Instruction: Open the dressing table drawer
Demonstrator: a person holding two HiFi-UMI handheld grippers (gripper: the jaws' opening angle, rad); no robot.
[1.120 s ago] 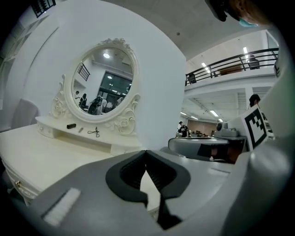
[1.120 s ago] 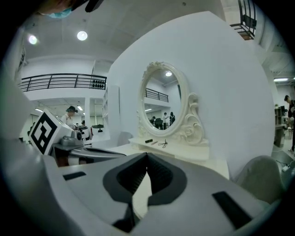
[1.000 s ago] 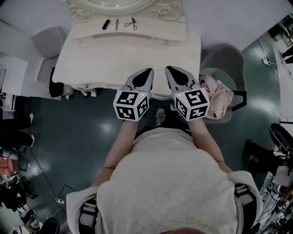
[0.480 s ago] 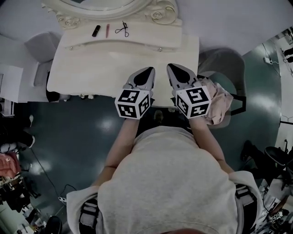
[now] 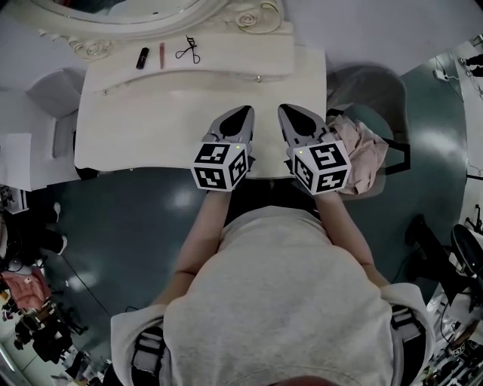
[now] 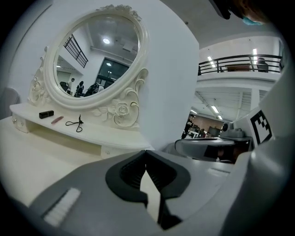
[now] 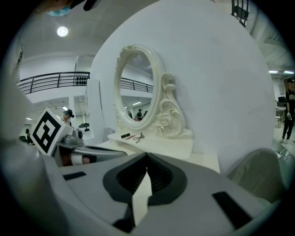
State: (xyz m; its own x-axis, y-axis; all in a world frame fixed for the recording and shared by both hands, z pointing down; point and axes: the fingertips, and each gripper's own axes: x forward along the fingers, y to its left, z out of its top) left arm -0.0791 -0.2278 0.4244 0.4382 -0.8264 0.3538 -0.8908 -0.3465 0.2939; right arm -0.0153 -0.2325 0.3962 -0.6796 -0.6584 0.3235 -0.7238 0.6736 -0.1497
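Observation:
The cream dressing table (image 5: 143, 124) fills the upper head view; its drawer front faces away from that camera and is hidden. My left gripper (image 5: 244, 112) and right gripper (image 5: 286, 111) hover side by side over the tabletop's near right part. Both point at the raised back shelf (image 5: 226, 60) and their marker cubes hang over the front edge. In the left gripper view my left gripper (image 6: 146, 152) is shut on nothing, and a small knob (image 6: 107, 151) shows under the shelf. In the right gripper view my right gripper (image 7: 147, 155) is also shut, with nothing between its jaws.
On the shelf lie a black lipstick (image 5: 142, 57), a pink stick (image 5: 161, 54) and an eyelash curler (image 5: 187, 49), below the oval mirror (image 5: 113, 9). A chair with pink cloth (image 5: 362, 154) stands right of the table. Dark floor (image 5: 128, 219) lies in front.
Both grippers have moved forward and a little down over the table's front edge, still side by side. Their jaws have stayed shut.

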